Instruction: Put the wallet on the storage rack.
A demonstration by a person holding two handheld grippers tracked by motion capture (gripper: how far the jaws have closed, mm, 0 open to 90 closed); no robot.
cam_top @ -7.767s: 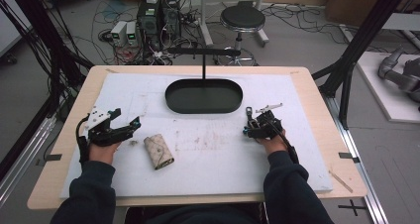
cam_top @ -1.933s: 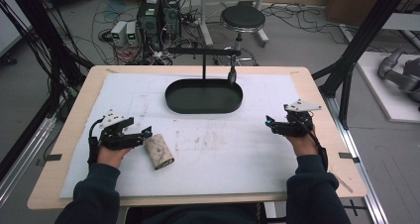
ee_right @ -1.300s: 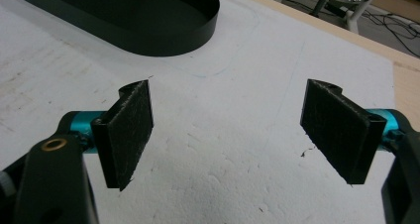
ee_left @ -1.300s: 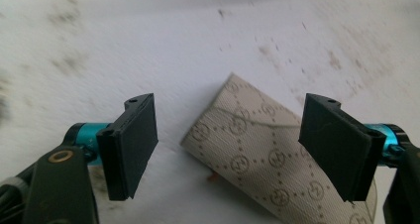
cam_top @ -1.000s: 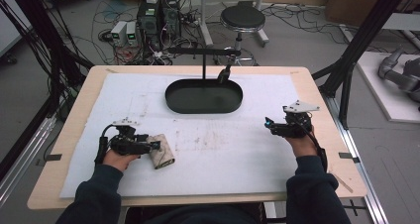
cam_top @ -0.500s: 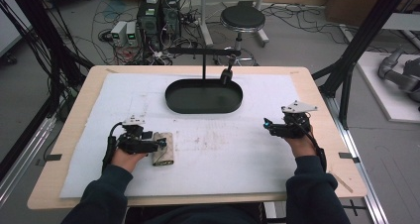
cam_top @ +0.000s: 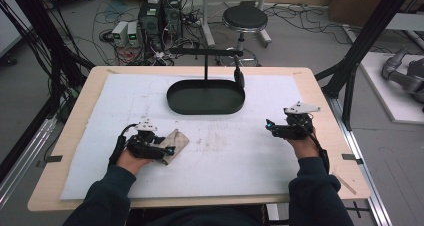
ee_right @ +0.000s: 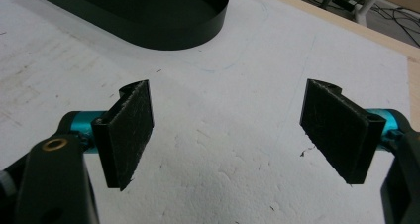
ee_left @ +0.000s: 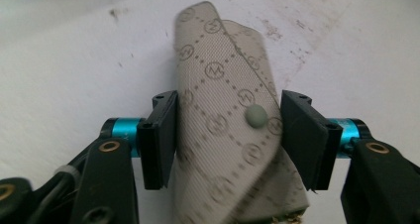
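On the near-left part of the tabletop (cam_top: pixel 320 93), the left hand-held gripper (cam_top: pixel 167 150) is straddling a rolled beige patterned pouch (ee_left: pixel 230 130) that is lying on the white mat (cam_top: pixel 250 156). In the left gripper view its jaws are sitting against the two sides of the pouch, one at each flank, a small grey snap button (ee_left: pixel 256 116) facing up between them; whether they are squeezing it I cannot tell. At the near right, the right hand-held gripper (cam_top: pixel 270 126) is hovering with its jaws spread wide over bare mat. A black oval tray (cam_top: pixel 205 97) is sitting at the far middle.
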